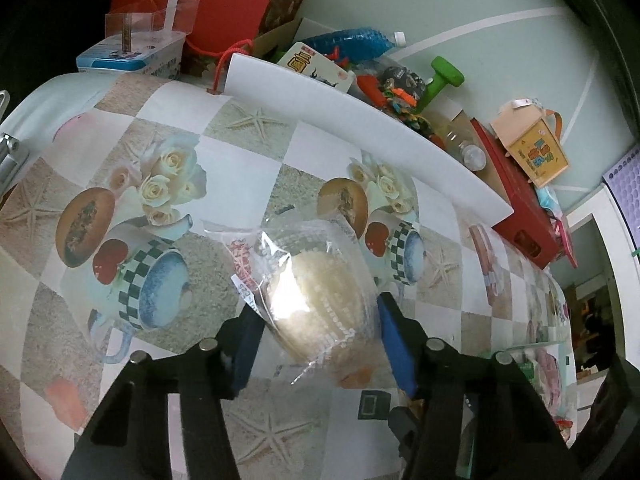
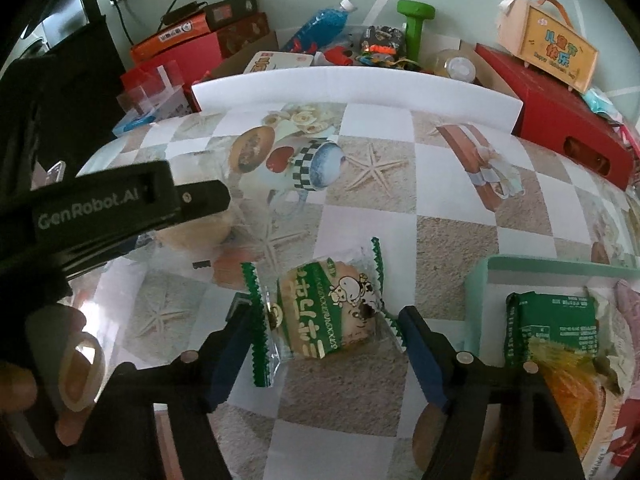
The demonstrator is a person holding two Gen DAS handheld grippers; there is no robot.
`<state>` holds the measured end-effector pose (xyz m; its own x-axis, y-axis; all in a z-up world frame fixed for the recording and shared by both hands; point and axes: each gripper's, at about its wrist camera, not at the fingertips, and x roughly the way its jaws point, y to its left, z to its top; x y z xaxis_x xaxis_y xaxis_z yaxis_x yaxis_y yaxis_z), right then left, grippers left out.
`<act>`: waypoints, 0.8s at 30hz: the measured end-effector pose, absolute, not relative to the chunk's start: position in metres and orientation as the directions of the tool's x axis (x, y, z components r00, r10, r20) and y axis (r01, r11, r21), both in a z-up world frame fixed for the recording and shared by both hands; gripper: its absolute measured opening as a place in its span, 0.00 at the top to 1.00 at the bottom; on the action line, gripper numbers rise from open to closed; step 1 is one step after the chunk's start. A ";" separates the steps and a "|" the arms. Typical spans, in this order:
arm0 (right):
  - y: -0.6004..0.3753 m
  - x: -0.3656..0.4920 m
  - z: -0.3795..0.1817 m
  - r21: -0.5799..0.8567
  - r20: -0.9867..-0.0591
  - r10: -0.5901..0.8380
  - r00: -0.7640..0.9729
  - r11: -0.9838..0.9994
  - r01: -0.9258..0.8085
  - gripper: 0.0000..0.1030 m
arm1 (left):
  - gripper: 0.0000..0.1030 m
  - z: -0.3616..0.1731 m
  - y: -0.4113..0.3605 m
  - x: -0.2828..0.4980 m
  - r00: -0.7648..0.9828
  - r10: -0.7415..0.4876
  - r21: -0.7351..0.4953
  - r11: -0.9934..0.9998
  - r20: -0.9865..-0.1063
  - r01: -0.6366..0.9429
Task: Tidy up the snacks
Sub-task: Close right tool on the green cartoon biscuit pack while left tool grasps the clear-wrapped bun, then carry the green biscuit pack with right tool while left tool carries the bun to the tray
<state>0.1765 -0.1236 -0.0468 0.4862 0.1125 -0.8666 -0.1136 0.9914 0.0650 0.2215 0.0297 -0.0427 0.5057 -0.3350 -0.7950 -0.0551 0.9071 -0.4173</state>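
A round pale cake in a clear wrapper [image 1: 316, 300] lies on the patterned tablecloth between the blue pads of my left gripper [image 1: 316, 340], which is open around it. In the right wrist view the left gripper's black body [image 2: 112, 204] covers part of that cake [image 2: 196, 232]. A round biscuit in a green and white wrapper [image 2: 324, 316] lies between the pads of my right gripper [image 2: 324, 344], which is open around it. A mint green box [image 2: 492, 276] at the right holds a green packet [image 2: 552, 324] and an orange one [image 2: 576, 396].
A white foam strip [image 2: 352, 88] runs along the table's far side. Behind it stand red boxes [image 2: 568, 116], a blue bottle [image 2: 320, 24], a green dumbbell [image 2: 414, 24] and a small carton with a handle [image 2: 556, 52]. My hand [image 2: 60, 360] shows at lower left.
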 end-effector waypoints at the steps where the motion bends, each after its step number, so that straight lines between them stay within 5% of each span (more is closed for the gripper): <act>1: -0.124 0.176 -0.047 0.068 -0.866 0.115 0.486 0.991 -0.112 0.28 | 0.46 -0.042 0.029 0.221 0.502 -0.334 -0.416 0.908 -0.798 -0.056; 5: -0.127 0.175 -0.045 0.085 -0.864 0.126 0.488 0.991 -0.105 0.39 | 0.48 -0.039 0.028 0.219 0.491 -0.332 -0.413 0.908 -0.805 -0.064; 24: -0.137 0.153 -0.025 0.093 -0.862 0.123 0.492 0.992 -0.083 0.42 | 0.49 -0.020 0.029 0.188 0.461 -0.320 -0.398 0.914 -0.828 -0.079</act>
